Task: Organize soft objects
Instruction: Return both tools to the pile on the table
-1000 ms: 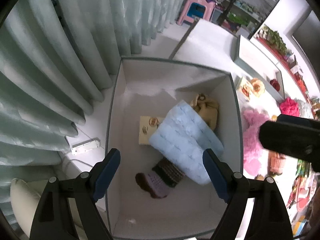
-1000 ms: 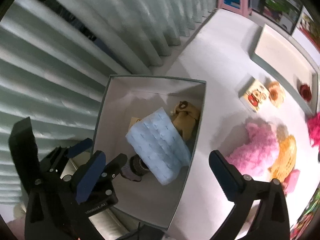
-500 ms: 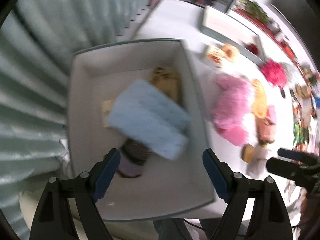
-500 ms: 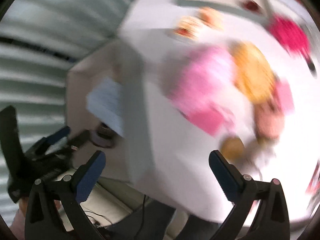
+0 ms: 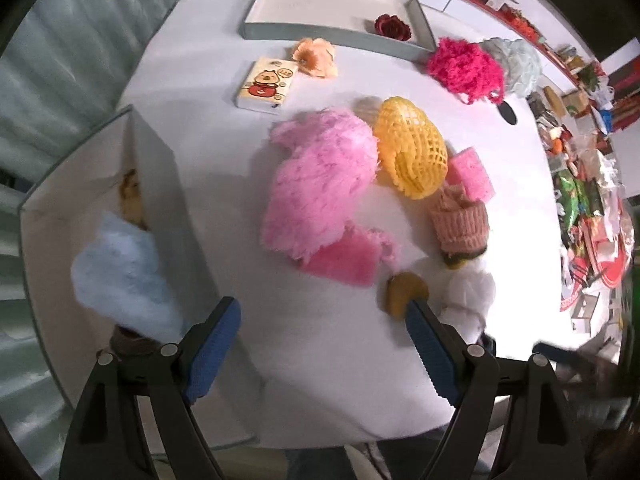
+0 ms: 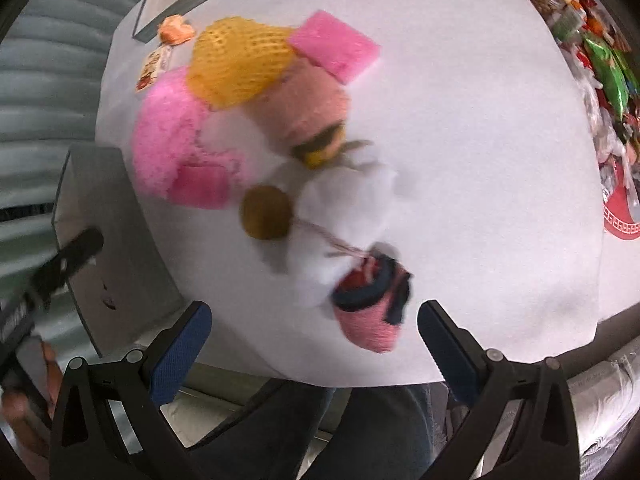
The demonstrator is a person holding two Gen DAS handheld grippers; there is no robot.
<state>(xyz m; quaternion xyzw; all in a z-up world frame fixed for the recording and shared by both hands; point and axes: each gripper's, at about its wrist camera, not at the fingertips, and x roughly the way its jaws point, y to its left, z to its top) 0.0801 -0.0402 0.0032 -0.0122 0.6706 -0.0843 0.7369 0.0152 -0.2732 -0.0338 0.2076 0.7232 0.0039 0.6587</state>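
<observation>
A white box (image 5: 160,184) at the table's left holds a light blue pad (image 5: 124,276), a tan plush and a dark knitted piece. On the white table lie a fluffy pink piece (image 5: 320,184), a yellow foam net (image 5: 412,148), a pink sponge (image 5: 470,174), a pink knitted hat (image 5: 462,226), a brown pompom (image 5: 404,292) and white fluff (image 5: 470,292). My left gripper (image 5: 324,340) hangs open and empty over the table beside the box. My right gripper (image 6: 314,344) is open and empty above a small pink and navy knitted pouch (image 6: 372,308), near the white fluff (image 6: 348,200).
A shallow grey tray (image 5: 332,32) with a dark red flower stands at the far edge. Near it lie an orange flower (image 5: 314,56), a cartoon packet (image 5: 266,84), magenta yarn (image 5: 464,68) and pale blue yarn (image 5: 516,60). Clutter crowds the right. Curtains hang left. A person's legs show below the table.
Both grippers have swung from over the box to the right, out over the table's soft things. Both wrists rolled; the jaws stayed open and empty.
</observation>
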